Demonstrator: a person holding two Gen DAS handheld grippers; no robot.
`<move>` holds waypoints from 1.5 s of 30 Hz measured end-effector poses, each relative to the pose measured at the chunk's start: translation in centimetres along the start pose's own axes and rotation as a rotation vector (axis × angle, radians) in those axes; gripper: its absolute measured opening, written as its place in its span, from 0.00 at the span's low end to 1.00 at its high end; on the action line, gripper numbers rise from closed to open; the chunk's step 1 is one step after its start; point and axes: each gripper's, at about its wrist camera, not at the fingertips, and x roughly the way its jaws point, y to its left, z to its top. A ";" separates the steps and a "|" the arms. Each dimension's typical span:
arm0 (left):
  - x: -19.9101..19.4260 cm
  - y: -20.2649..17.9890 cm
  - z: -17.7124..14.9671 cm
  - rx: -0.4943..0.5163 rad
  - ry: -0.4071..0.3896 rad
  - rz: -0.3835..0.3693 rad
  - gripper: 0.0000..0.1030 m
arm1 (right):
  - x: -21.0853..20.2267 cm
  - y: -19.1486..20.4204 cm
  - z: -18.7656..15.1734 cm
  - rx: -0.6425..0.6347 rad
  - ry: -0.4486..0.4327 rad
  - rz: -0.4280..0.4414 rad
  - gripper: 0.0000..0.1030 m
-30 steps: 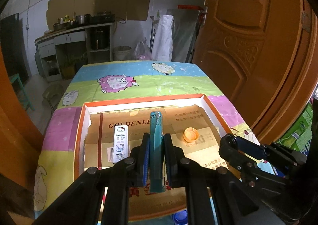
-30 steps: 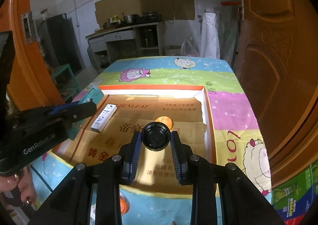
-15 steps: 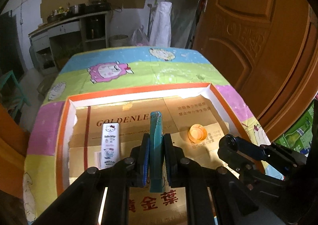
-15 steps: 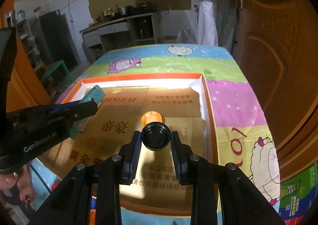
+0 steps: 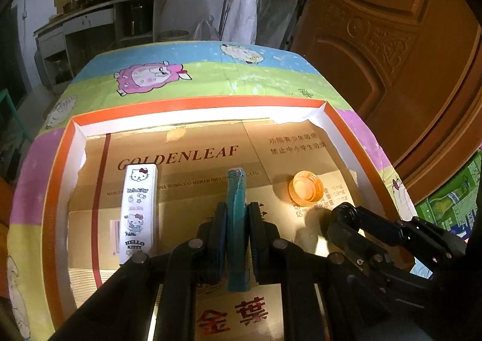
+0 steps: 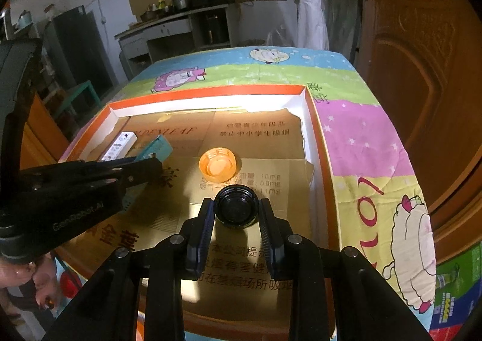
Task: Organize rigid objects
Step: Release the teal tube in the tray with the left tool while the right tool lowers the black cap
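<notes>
My left gripper (image 5: 237, 214) is shut on a thin teal box (image 5: 237, 190), held edge-up over the cardboard floor of an orange-rimmed tray (image 5: 195, 104). A white Hello Kitty box (image 5: 137, 208) lies flat in the tray to its left. To the right of the teal box an orange lid (image 5: 305, 191) rests upside down. My right gripper (image 6: 236, 208) is shut on a round black cap (image 6: 237, 209), just in front of the orange lid (image 6: 217, 164). The left gripper (image 6: 144, 164) with the teal box (image 6: 159, 146) shows at the left of the right wrist view.
The tray (image 6: 311, 118) sits on a table with a bright cartoon-sheep cloth (image 6: 361, 142). A brown wooden door (image 5: 391, 54) stands close on the right. A counter with pots (image 6: 180, 6) lines the far wall. A person's hand (image 6: 36, 289) shows at the lower left.
Both grippers have come down and forward over the tray, so the Hello Kitty box and the orange lid look larger and nearer. Both grips are unchanged.
</notes>
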 end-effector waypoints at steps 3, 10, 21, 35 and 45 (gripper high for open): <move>0.2 0.0 0.0 0.001 0.005 -0.001 0.13 | 0.2 0.1 0.0 -0.007 0.007 -0.008 0.30; 0.4 0.1 0.3 -0.001 0.024 -0.017 0.17 | 0.8 0.7 -0.2 -0.041 0.025 -0.030 0.30; -1.4 -0.6 0.3 0.012 -0.016 -0.016 0.55 | -0.2 0.8 -0.2 -0.029 0.013 -0.033 0.36; -5.4 -0.9 -0.4 0.010 -0.071 -0.010 0.55 | -3.4 0.8 -0.4 0.000 -0.022 -0.029 0.36; -9.1 -1.8 -1.3 0.016 -0.120 -0.010 0.55 | -6.8 1.9 -0.8 -0.009 -0.068 -0.024 0.36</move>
